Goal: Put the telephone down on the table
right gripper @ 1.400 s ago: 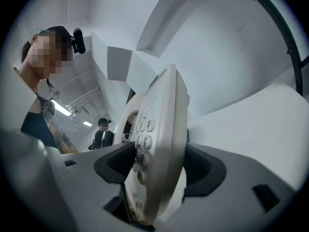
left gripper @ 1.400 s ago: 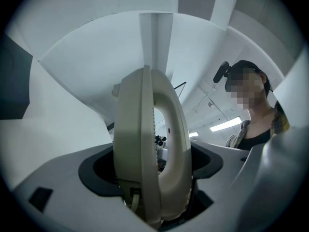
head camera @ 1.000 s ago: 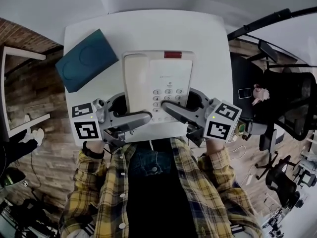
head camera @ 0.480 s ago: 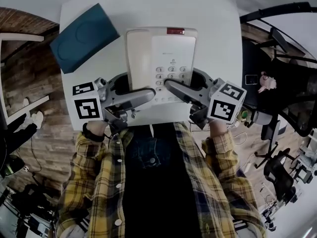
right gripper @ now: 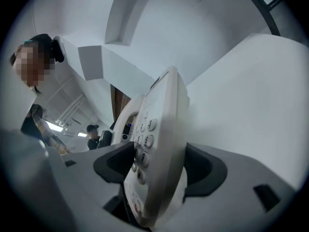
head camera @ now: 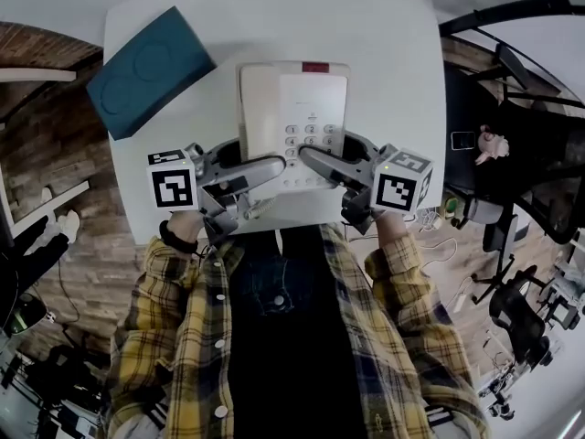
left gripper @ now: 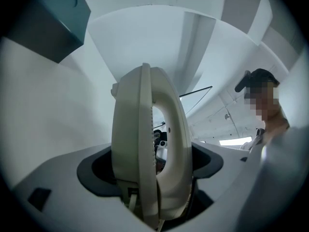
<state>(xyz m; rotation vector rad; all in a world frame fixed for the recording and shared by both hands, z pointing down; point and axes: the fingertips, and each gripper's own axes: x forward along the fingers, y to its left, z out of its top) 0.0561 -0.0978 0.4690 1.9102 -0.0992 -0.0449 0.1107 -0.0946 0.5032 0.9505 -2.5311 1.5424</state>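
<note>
While the white table (head camera: 274, 16) spreads beneath it, the cream telephone (head camera: 294, 108) hangs level over the table's middle, and I cannot tell whether it touches; a teal case (head camera: 151, 69) lies on the table's far left part. The left gripper (head camera: 268, 166) pinches the telephone's handset side and the right gripper (head camera: 313, 159) its keypad side, so releasing one first could tip it and jolt the handset loose. Against a second earlier, the telephone shows smaller in the head view, seemingly lower toward the table.
</note>
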